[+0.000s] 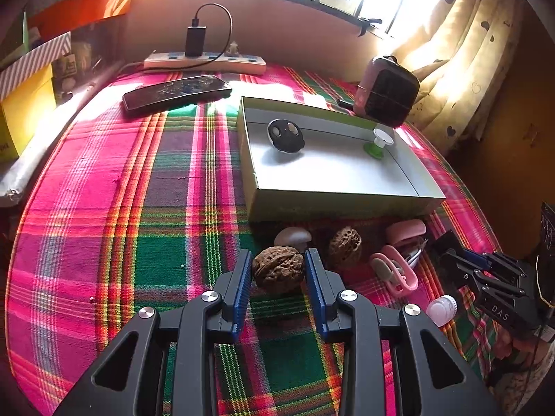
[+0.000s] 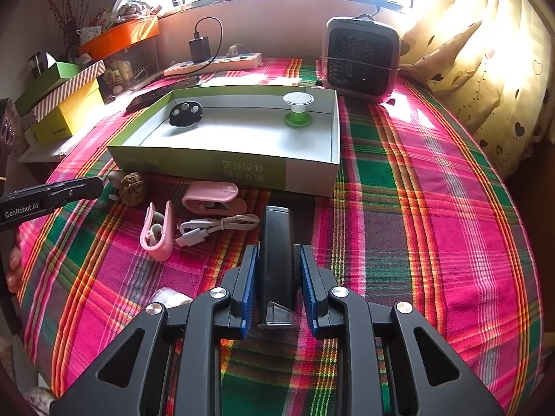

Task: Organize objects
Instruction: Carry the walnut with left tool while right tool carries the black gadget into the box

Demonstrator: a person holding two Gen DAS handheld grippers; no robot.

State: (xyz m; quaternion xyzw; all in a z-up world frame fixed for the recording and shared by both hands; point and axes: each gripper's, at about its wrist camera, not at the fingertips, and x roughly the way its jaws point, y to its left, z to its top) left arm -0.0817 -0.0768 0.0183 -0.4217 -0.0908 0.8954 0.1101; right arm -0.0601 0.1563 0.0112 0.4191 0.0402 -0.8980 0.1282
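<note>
In the left wrist view my left gripper (image 1: 279, 253) is shut on a brown walnut (image 1: 277, 270), which rests on the plaid cloth with both blue pads against its sides. My right gripper (image 2: 280, 248) is shut on a black oblong device (image 2: 277, 260) that points toward the box. The shallow green and white box (image 2: 312, 170) holds a black round gadget (image 2: 185, 113) and a green and white spool (image 2: 298, 109). In front of the box lie a second walnut (image 1: 345, 246), a pale mushroom-shaped piece (image 1: 293, 235), a pink case (image 2: 211, 197), a pink clip (image 2: 158, 234) and a white cable (image 2: 215, 227).
A small white bottle (image 1: 442, 308) lies near my right gripper's arm (image 1: 485, 277). A phone (image 1: 177, 92), a power strip (image 1: 204, 60) and a pink heater (image 2: 360, 57) stand behind the box. Stacked boxes (image 2: 66, 104) line the left side and a curtain (image 2: 485, 69) hangs on the right.
</note>
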